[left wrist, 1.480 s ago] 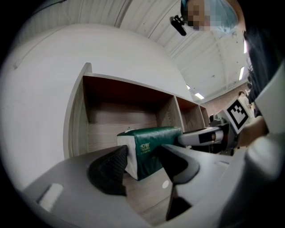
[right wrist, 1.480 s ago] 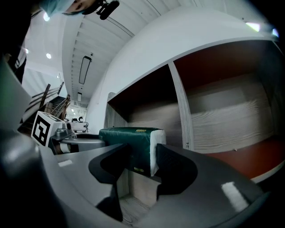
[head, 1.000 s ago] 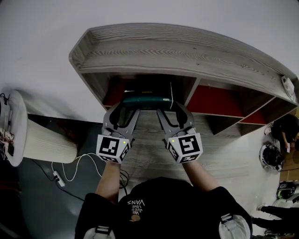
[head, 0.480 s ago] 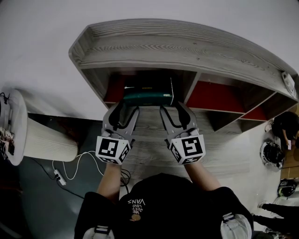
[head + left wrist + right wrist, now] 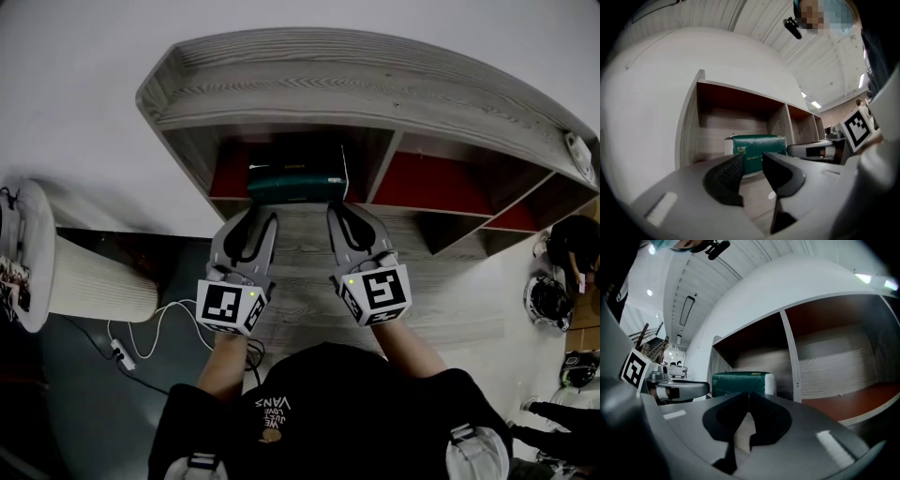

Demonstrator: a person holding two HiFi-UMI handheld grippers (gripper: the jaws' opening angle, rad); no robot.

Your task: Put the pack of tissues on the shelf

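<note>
Tissue pack point(image 5: 296, 183) is sitting in the shelf point(image 5: 375, 94). Both jaws are closing empty: left gripper point(image 5: 255, 220) slightly apart, right gripper point(image 5: 347, 214) tips meeting.

Studio-like indoor hall: high ribbed ceiling point(image 5: 825, 61) with strip lights point(image 5: 815, 104), wooden shelf unit point(image 5: 375, 94), floor cables point(image 5: 155, 323)

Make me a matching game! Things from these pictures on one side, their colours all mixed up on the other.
Things:
1. pack of tissues
2. wall
3. shelf top
4. panel inside the shelf

Colours:
a. white
b. red
c. dark green
d. grey wood grain

Pairs: 1-c, 2-a, 3-d, 4-b
</note>
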